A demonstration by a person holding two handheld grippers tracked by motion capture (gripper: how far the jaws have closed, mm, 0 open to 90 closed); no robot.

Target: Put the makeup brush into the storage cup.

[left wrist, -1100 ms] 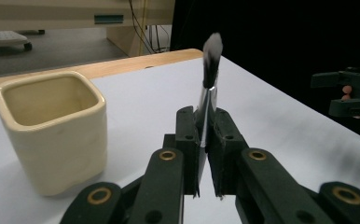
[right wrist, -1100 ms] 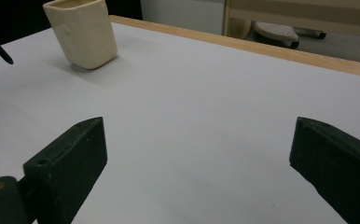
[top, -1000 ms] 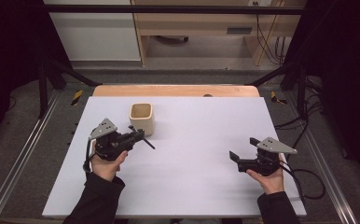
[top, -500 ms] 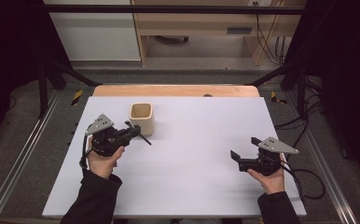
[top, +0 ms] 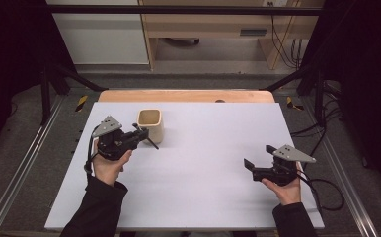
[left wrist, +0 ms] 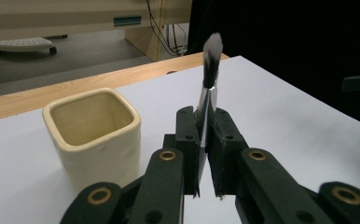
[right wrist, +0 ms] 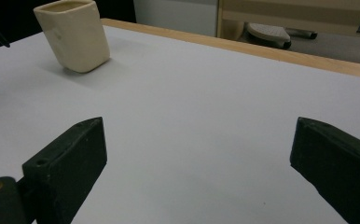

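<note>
Pinching a brush [left wrist: 209,88] beside the cup [top: 150,124] at ten o'clock, the left gripper [top: 138,136] contrasts with the right gripper [top: 250,166], spread wide over bare worktop [top: 213,148].

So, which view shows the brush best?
The left gripper view: the brush stands close up, clamped between the left tool's jaws, with its dark bristles and metal ferrule clear. In the high view the brush is a thin dark stick beside the cup. The right gripper view gives nothing clear of it.
</note>
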